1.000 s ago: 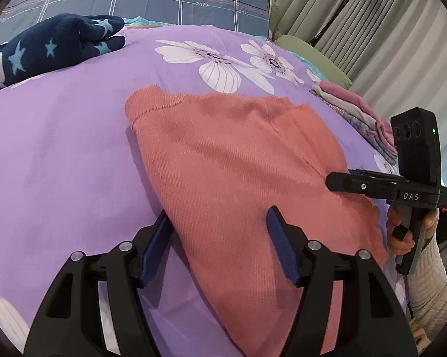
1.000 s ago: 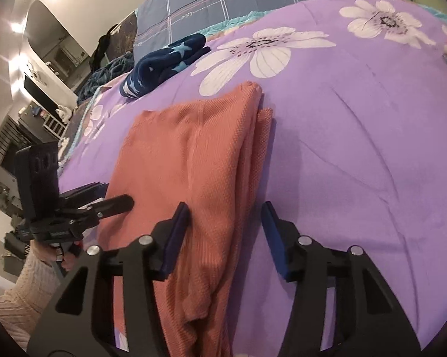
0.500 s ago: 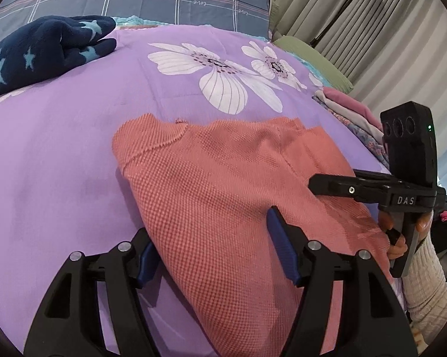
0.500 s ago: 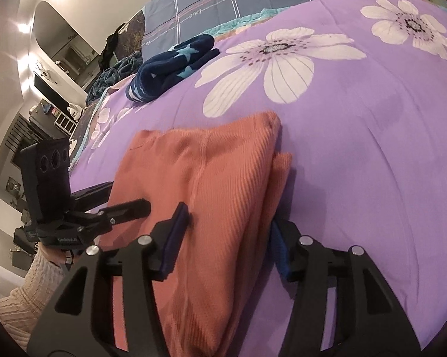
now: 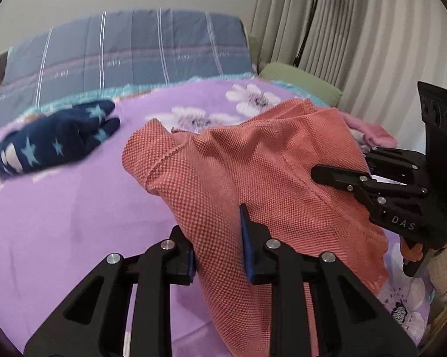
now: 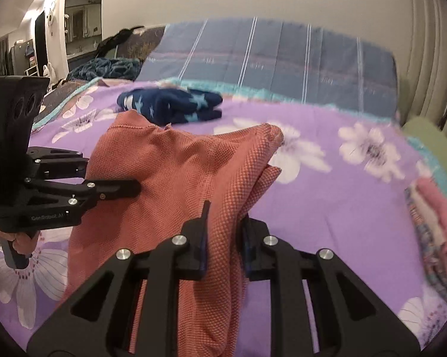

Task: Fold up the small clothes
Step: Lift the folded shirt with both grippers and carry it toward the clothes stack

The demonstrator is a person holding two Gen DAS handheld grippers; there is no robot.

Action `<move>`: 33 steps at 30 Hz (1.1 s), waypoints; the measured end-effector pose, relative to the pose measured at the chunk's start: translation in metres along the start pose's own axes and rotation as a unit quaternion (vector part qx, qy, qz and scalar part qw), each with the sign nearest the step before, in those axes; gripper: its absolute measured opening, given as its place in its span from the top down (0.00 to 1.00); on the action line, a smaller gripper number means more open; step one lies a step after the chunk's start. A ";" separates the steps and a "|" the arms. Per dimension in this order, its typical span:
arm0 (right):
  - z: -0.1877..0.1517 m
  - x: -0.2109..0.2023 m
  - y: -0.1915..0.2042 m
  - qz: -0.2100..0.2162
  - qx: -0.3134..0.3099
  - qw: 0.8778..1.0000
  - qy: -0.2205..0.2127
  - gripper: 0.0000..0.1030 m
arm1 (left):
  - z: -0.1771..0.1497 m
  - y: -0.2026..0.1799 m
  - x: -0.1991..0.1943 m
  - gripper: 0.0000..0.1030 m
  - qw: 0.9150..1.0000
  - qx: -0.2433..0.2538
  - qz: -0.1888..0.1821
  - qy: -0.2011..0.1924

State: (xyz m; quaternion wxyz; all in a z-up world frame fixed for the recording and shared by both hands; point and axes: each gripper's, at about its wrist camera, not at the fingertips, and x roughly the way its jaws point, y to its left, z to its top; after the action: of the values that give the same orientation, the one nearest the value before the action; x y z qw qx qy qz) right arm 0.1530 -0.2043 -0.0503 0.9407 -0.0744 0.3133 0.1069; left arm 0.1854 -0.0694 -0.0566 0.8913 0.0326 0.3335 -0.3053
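Both tools are biting into the coral knit garment [image 5: 253,178] now. The left tool [image 5: 219,250] has just been closing, and its blue pads pinch a fold of the fabric at the near edge. Over on the other side, the right tool [image 6: 223,238] has just been closing too, clamped on a bunched ridge of the same cloth. The garment lies partly raised off the purple flowered bedspread [image 5: 59,223], humped between the two grips. Beyond it sits a navy star-print garment [image 5: 53,139], with a pink folded pile [image 6: 437,226] off to the right.
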 end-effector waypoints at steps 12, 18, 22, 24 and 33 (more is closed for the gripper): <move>0.002 -0.090 0.008 -0.061 -0.011 0.995 -0.076 0.84 | 0.019 -0.061 -0.060 0.79 0.995 0.065 0.018 -0.080; 0.002 -0.140 -0.016 -0.103 -0.003 0.989 -0.110 0.84 | 0.040 -0.108 -0.081 0.79 0.989 0.099 0.003 -0.114; -0.002 -0.169 -0.047 -0.138 0.014 0.982 -0.126 0.84 | 0.062 -0.152 -0.080 0.79 0.982 0.133 -0.016 -0.130; -0.004 -0.184 -0.068 -0.156 0.028 0.979 -0.130 0.84 | 0.073 -0.172 -0.074 0.79 0.980 0.147 -0.027 -0.134; -0.015 -0.236 -0.147 -0.229 0.073 0.959 -0.148 0.84 | 0.116 -0.263 -0.044 0.79 0.965 0.200 -0.071 -0.157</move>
State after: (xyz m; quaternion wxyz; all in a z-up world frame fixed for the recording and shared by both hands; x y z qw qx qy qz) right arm -0.0034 -0.3862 0.0920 0.9787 -0.0590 0.1522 -0.1248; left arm 0.0770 -0.2896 0.0988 0.8839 0.1383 0.1235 -0.4294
